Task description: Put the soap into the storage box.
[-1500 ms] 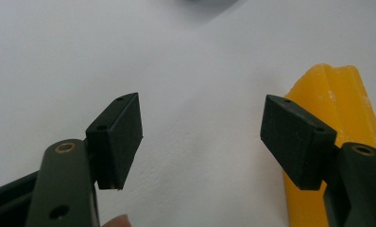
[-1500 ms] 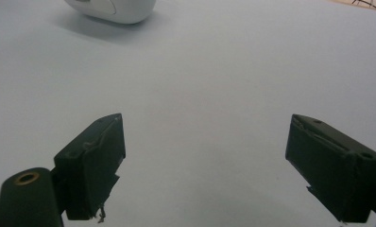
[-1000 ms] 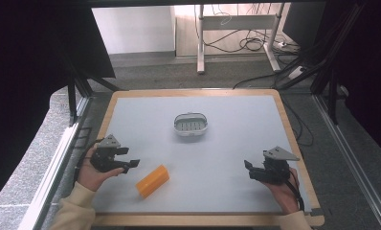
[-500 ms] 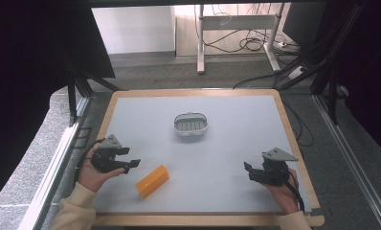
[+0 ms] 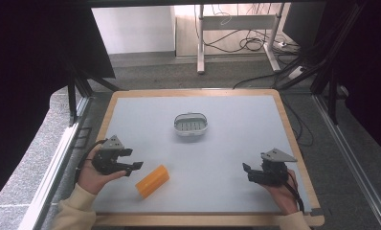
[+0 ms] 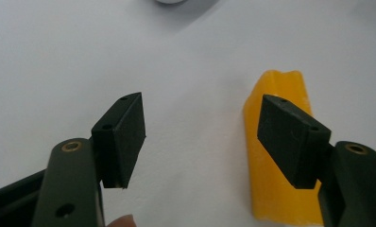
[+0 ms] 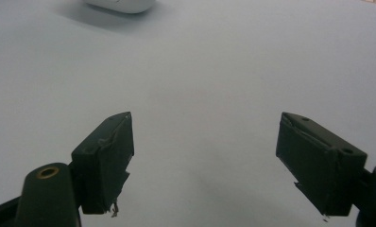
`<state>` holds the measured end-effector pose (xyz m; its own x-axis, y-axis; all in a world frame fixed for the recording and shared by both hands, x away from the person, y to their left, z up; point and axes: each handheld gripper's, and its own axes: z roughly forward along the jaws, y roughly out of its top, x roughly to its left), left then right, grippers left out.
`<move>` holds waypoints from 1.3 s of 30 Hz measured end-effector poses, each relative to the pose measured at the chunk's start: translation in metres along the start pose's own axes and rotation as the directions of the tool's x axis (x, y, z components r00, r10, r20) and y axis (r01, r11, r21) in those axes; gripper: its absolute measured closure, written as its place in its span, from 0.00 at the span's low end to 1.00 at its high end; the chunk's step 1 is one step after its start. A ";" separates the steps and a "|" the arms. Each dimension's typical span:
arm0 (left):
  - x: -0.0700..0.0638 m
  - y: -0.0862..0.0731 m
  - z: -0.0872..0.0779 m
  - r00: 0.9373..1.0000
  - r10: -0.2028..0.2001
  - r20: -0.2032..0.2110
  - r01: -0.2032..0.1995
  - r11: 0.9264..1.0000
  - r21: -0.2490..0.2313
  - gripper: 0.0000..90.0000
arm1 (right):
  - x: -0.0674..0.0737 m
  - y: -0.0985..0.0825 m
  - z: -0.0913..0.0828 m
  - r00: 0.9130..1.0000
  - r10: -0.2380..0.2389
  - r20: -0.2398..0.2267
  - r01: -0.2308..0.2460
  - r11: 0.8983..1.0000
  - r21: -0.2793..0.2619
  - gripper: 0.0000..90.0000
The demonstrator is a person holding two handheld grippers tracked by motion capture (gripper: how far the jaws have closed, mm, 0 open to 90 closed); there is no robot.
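An orange block (image 5: 152,181) lies on the pale bench (image 5: 227,143), near its front edge and left of centre, tilted so its far end points up and to the right. Your left gripper (image 5: 131,160) sits just beside it on the left, fingers wide and holding nothing. In the left gripper view one finger (image 6: 292,139) already hangs over the block (image 6: 276,156) while the other (image 6: 122,135) is over bare bench, so the block is off centre in the gap. To grasp it well, shift the gripper towards the block until it sits midway between both fingers, square them to its long sides, then lower and close. A small grey slotted dish (image 5: 190,125) stands well apart, near the bench's middle. Your right gripper (image 5: 248,173) rests near the front right, fingers wide and empty over bare bench (image 7: 200,71). The block's near end is cut off at the bottom of the left gripper view, and you cannot tell whether the overlapping finger touches it
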<state>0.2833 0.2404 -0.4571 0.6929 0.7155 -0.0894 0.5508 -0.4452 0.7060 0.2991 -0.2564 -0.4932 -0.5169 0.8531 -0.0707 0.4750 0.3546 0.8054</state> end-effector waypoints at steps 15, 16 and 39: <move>-0.016 0.008 -0.008 0.999 0.018 0.033 -0.018 1.000 0.006 0.36 | 0.000 -0.001 -0.001 1.000 -0.005 0.001 0.005 1.000 -0.006 0.22; -0.017 0.008 -0.008 0.999 0.017 0.034 -0.017 1.000 0.008 0.36 | 0.000 -0.001 -0.001 1.000 -0.006 0.002 0.006 1.000 -0.005 0.22; -0.033 0.005 -0.006 0.998 0.034 0.044 -0.036 0.999 0.035 0.36 | -0.002 -0.002 -0.002 1.000 0.005 0.011 -0.005 1.000 -0.009 0.22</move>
<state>0.2603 0.2182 -0.4461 0.7312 0.6754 -0.0960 0.5416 -0.4890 0.6838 0.2978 -0.2591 -0.4937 -0.5067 0.8590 -0.0729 0.4714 0.3469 0.8109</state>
